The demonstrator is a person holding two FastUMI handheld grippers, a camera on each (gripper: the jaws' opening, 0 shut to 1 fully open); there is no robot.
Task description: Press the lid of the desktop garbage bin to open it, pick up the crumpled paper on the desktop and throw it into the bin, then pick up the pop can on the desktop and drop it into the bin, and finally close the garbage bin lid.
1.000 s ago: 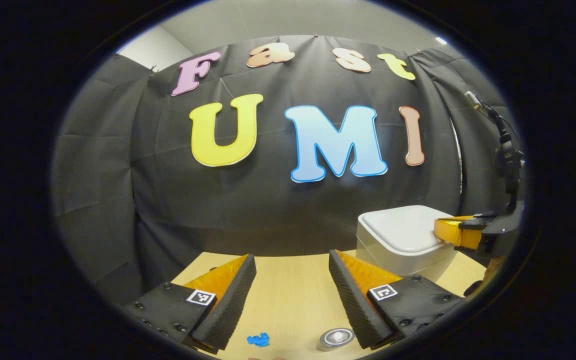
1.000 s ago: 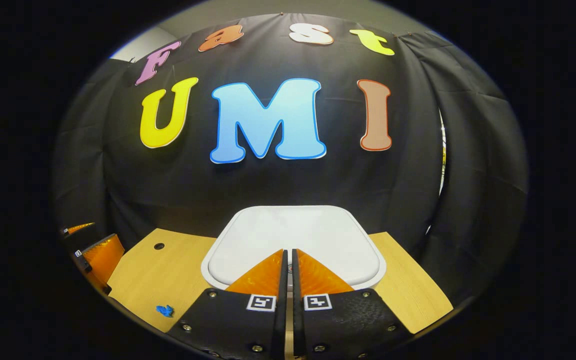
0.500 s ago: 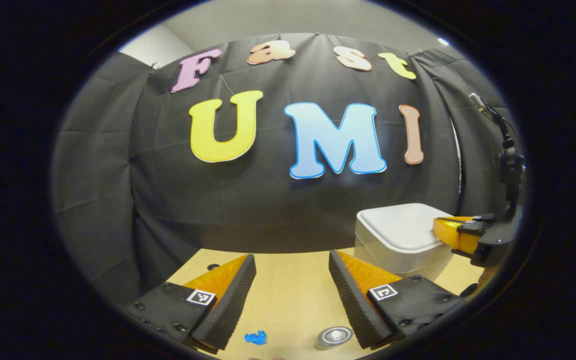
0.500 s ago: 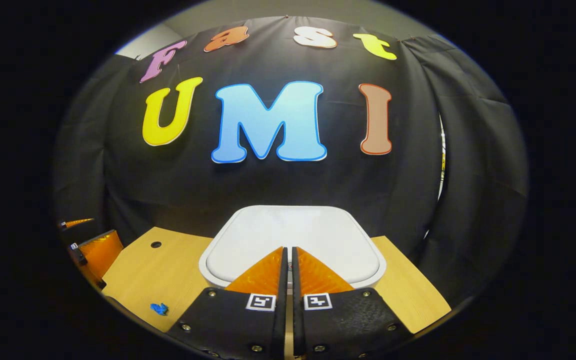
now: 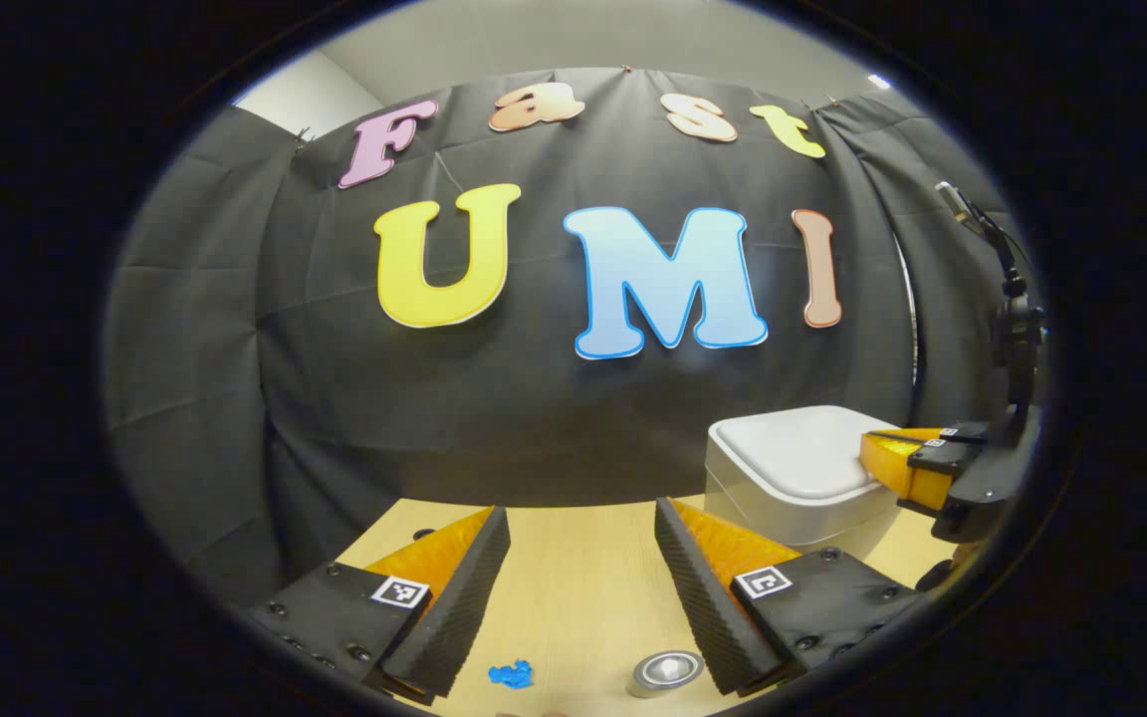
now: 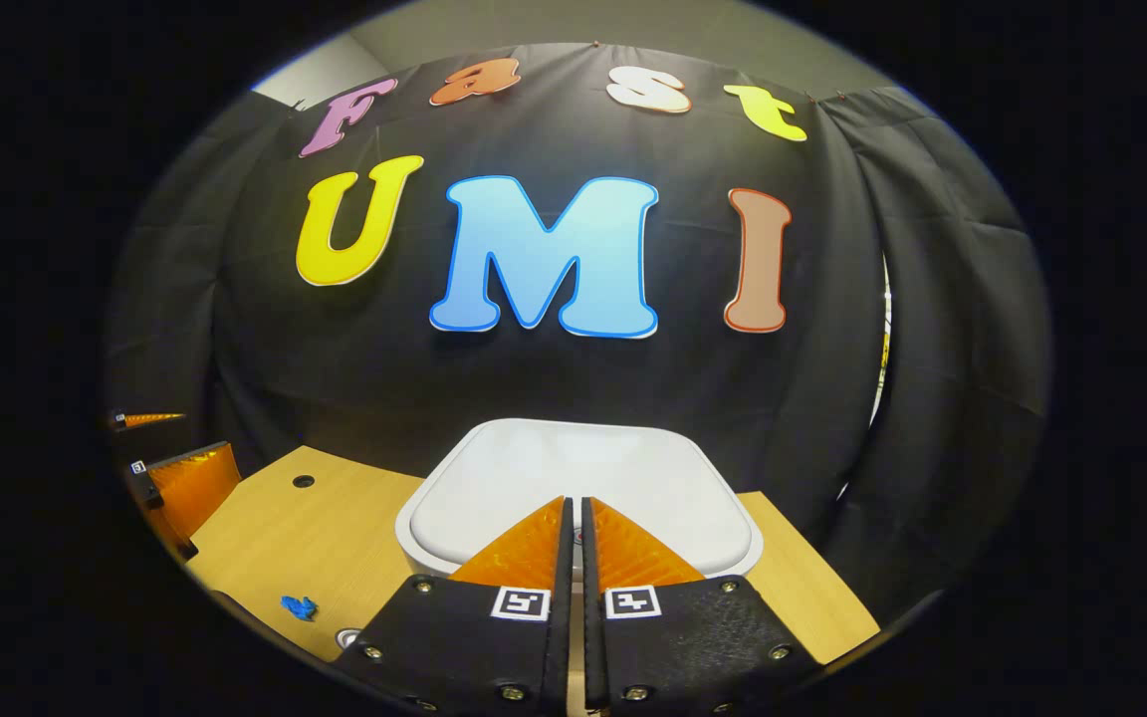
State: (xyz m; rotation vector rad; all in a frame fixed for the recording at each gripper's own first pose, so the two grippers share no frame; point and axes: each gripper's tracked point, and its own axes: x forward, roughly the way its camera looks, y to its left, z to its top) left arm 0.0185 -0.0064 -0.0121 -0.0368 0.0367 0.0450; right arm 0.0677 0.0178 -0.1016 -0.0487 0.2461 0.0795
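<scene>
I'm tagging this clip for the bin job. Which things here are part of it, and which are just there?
Part of the job:
garbage bin, lid down
crumpled paper
pop can
right gripper, shut over the lid
left gripper, open

Just there:
table
hole in the table

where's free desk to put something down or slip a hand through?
Bare desktop runs from the black cloth wall forward between the open left claw. Crowded near edge: blue paper, pop can. Right side taken by the bin, with the shut right claw over its lid.

Wood desk (image 5: 573, 597) w/ small hole (image 6: 304, 481), black cloth wall (image 5: 235, 349).
</scene>
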